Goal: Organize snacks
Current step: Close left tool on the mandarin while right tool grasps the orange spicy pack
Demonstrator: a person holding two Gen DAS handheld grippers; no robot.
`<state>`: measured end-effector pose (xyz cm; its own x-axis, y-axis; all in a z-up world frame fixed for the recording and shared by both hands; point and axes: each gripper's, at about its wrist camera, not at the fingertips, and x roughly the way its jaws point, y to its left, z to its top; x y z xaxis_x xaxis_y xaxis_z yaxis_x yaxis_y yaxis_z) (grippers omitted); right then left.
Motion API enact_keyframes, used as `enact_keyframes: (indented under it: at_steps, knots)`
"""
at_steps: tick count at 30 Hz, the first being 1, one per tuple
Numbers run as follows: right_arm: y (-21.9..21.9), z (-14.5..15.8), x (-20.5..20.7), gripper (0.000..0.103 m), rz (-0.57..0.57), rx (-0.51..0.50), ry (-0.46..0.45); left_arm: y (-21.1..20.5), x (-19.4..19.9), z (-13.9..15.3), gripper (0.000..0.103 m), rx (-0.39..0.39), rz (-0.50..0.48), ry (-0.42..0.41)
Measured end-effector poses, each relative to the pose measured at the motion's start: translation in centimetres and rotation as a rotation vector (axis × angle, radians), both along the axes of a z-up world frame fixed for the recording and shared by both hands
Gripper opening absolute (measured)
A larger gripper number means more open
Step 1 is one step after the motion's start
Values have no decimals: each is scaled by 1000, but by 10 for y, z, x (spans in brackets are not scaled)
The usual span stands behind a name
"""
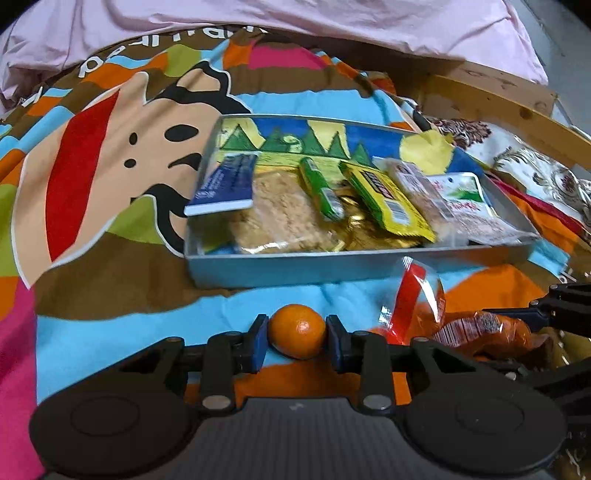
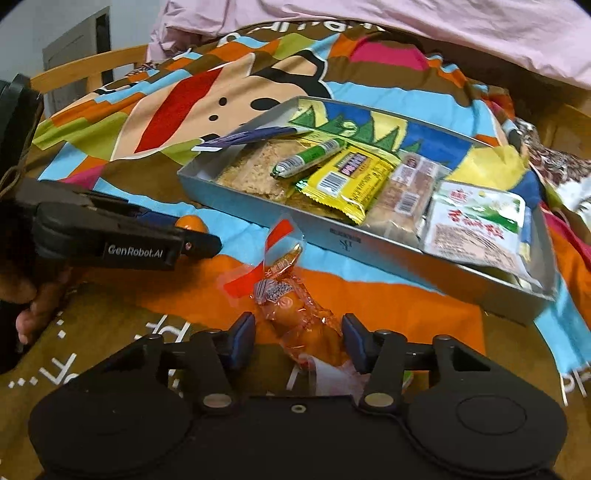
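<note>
- Here the left gripper [image 1: 297, 338] has its jaws pressed on both sides of a small orange fruit [image 1: 297, 331], holding it just above the colourful cartoon blanket [image 1: 110, 147].
- The right gripper [image 2: 298, 341] has its jaws wide, straddling an orange wrapped sausage snack [image 2: 295, 314] that lies on the blanket; neither blue pad touches the wrapper as far as the right wrist view shows.
- In that view the left gripper sits at about 9 o'clock of the sausage, with the fruit peeking out past its tip.
- At 12 to 1 o'clock of both grippers lies a shallow grey tray [image 1: 332, 264], near the sausage's red-and-clear wrapper end.
- Inside the tray, roughly left to right: a blue booklet-like pack [image 1: 225, 184] leaning on the rim, a clear cracker bag [image 1: 280, 218], a green stick [image 1: 321, 192], a yellow packet [image 1: 388, 201], a pale biscuit pack [image 1: 421, 188] and a white-green pouch [image 1: 469, 206].
- Beyond the tray, at 12 o'clock, lies pink bedding [image 1: 332, 22].
</note>
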<state>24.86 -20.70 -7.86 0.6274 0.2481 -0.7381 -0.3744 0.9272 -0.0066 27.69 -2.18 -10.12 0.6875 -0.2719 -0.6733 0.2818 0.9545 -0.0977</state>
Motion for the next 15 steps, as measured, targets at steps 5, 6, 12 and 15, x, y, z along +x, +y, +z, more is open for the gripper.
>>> enact_keyframes:
  at_steps: [5,6,12,15]
  knots:
    - [0,7,-14,53,-46,2,29,-2,-15,1,36,-5,-19,26]
    - [-1,8,-16,53,-57,5,38,-2,-17,1,36,-5,-22,31]
    - [0,13,-34,55,-102,18,77,-3,-42,9,36,0,-36,52]
    - [4,15,-43,58,-98,15,79,-1,-50,12,36,-23,-28,67]
